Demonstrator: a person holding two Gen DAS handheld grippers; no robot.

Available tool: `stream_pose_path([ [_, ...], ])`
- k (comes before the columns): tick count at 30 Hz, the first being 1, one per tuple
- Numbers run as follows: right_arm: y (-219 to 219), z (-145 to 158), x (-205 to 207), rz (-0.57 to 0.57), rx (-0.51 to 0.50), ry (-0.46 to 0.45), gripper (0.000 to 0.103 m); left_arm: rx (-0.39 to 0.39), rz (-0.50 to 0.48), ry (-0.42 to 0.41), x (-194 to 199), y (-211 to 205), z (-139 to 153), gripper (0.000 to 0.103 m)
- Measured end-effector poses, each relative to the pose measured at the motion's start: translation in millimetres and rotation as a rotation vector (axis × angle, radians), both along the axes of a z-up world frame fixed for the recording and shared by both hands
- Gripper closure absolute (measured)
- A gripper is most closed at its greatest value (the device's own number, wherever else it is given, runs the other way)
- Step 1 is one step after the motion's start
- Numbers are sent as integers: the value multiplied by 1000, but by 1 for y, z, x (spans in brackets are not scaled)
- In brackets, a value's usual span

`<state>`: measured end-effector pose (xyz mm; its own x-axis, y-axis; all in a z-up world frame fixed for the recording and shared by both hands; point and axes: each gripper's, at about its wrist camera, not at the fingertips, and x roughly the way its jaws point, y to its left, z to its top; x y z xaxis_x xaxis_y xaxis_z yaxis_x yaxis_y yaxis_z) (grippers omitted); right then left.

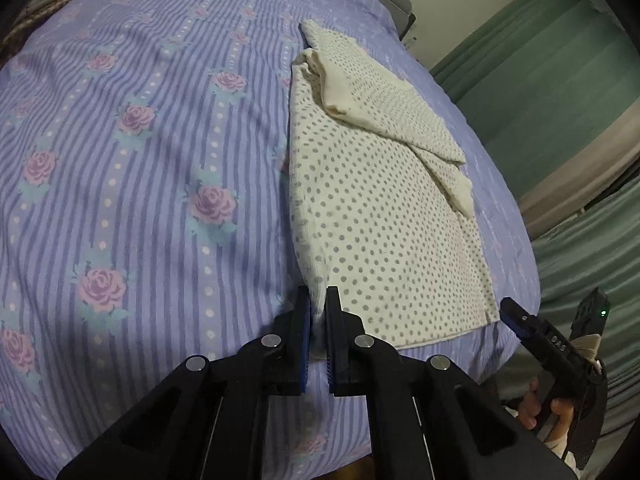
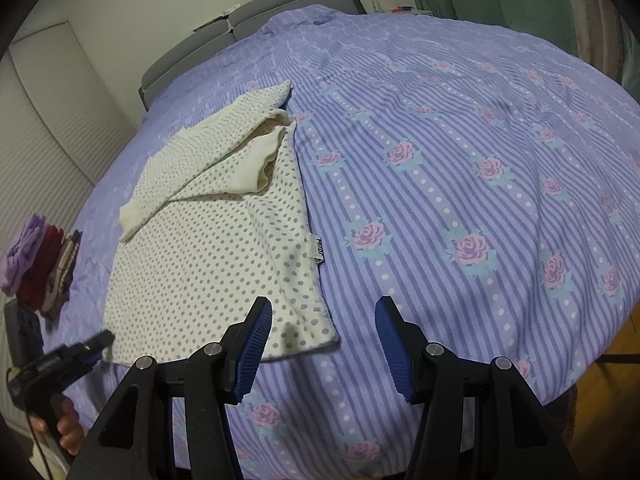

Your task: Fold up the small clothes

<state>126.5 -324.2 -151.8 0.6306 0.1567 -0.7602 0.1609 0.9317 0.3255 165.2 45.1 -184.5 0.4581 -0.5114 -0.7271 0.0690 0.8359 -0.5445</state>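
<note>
Folding was partway along. The cream polka-dot garment [image 1: 384, 216] lay flat on the bed [image 1: 152, 152], over its lilac rose-striped cover, with both sleeves already turned in across the body near the collar end. What looked to remain was doubling the body over from the hem and then setting it aside, perhaps with the small stack of folded clothes [image 2: 40, 264] at the far edge of the bed. The left tool [image 1: 319, 310] had closed on the near hem corner, a pinch of cream cloth showing between its blue pads. The right tool [image 2: 322, 328] stood about half open and held nothing, hovering just beside the other hem corner, over bare cover. That corner still needed taking before the hem could be lifted evenly.
</note>
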Motion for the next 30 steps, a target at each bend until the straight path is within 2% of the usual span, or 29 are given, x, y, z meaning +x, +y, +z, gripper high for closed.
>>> stream_pose_path([
  [6, -1, -1, 1, -5, 29, -3, 52, 56, 10, -82, -17, 1, 23, 95],
  [9, 2, -2, 4, 4, 44, -3, 58, 53, 20, -71, -15, 4, 20, 95],
  [11, 3, -4, 6, -2, 58, -2, 59, 57, 19, -62, -14, 4, 16, 95],
  [15, -4, -12, 11, -29, 110, 19, 66, 87, 5, -69, -14, -2, 16, 95],
  [18, -11, -19, 10, -51, 159, 27, 69, 107, 2, -71, -14, -3, 16, 95],
  [23, -7, -25, 13, -43, 170, 44, 69, 110, 11, -54, -13, 0, 12, 95],
  [27, -1, -28, 17, -14, 158, 67, 91, 107, 14, -49, -15, 1, 13, 95],
  [30, -3, -24, 14, -20, 157, 74, 95, 108, 14, -61, -18, 0, 18, 95],
])
